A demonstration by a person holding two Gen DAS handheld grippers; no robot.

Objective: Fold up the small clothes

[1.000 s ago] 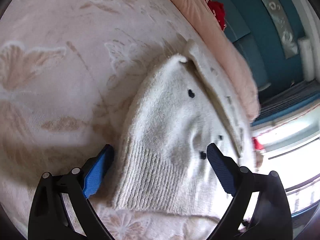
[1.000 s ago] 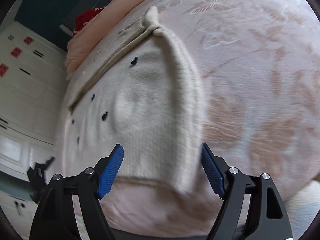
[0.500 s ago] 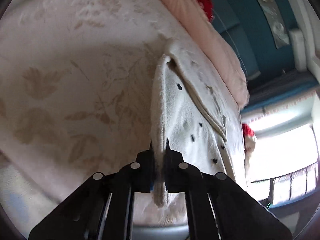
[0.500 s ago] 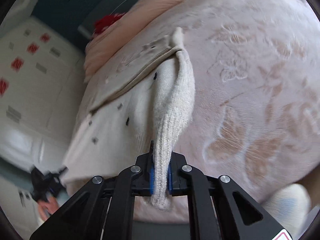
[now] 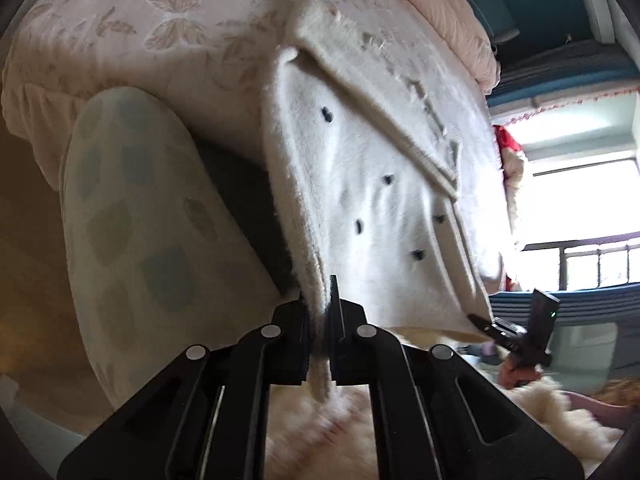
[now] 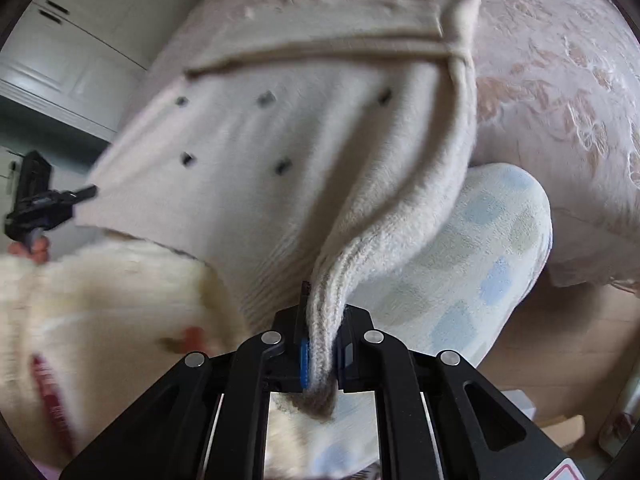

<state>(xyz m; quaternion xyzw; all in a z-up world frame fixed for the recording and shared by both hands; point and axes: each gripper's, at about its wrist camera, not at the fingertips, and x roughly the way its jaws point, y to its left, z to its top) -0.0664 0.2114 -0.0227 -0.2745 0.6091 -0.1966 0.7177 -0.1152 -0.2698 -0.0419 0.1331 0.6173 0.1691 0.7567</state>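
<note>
A cream knit sweater (image 5: 380, 208) with small dark dots lies partly on the bed, its ribbed hem lifted off toward me. My left gripper (image 5: 320, 308) is shut on one hem corner, and the fabric hangs pinched between its black fingers. My right gripper (image 6: 322, 320) is shut on the other hem corner of the sweater (image 6: 280, 152), with a thick fold of knit bunched between its blue pads. Each view catches the other gripper at the hem's far end: the right gripper (image 5: 478, 318) and the left gripper (image 6: 92, 191). The hem is stretched between them.
The bed (image 5: 160, 40) has a pink butterfly-patterned cover, with a peach quilt (image 5: 452, 12) at its far side. A person's leg in pale spotted trousers (image 5: 132, 220) stands against the bed edge beneath the sweater. A fluffy cream sleeve (image 6: 100, 280) is nearby. White cupboards (image 6: 80, 48) stand behind.
Both grippers went from open over the sweater's hem to shut on its corners. They then rose and drew back from the bed, lifting the hem and pulling it taut.
</note>
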